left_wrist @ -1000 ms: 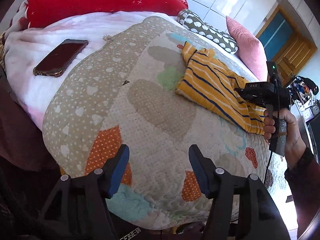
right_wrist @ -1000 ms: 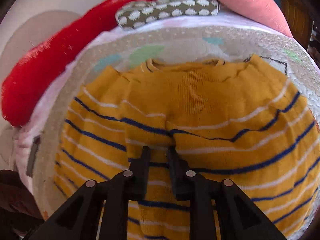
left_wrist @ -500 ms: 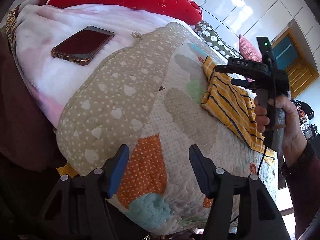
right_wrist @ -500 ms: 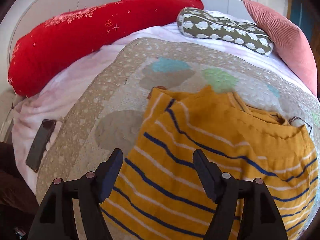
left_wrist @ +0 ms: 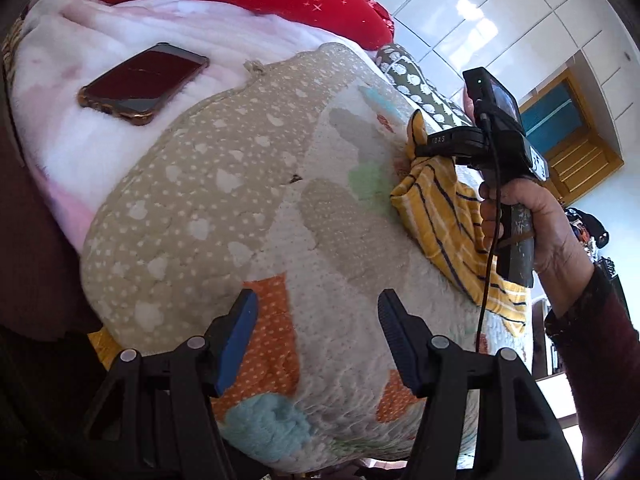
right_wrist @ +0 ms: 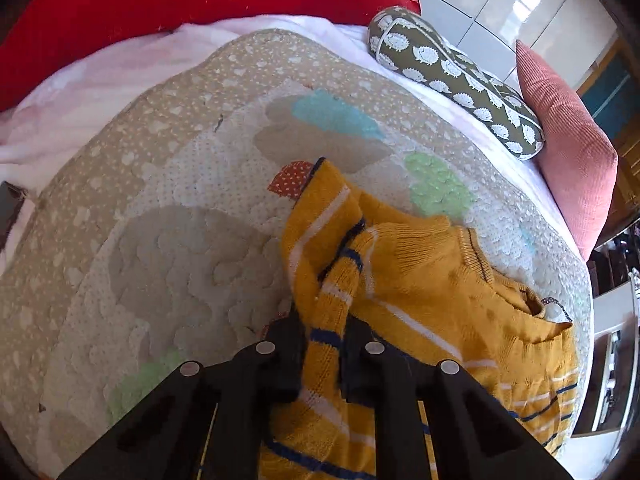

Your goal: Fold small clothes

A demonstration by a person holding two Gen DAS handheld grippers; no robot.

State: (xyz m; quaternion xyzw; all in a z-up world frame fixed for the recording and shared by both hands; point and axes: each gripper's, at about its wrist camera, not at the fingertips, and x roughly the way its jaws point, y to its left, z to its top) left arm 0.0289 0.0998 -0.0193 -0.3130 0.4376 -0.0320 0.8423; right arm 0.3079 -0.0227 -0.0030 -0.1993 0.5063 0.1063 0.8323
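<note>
Two hand-held grippers work over a bed: the right hand-held gripper (right_wrist: 324,344), its jaws just closing, pinches a sleeve of the mustard-yellow, blue-striped knit sweater (right_wrist: 440,300) lying on the heart-patterned quilt (right_wrist: 180,240); the left hand-held gripper (left_wrist: 314,328) stands spread, empty.

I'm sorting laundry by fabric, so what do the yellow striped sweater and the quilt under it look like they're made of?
Yellow striped sweater: looks like knitted yarn, matte; ribbed stitches show at the collar. Fibre unclear.
Quilt: seemingly soft padded cloth, stitched into puffy dotted patches.
</note>
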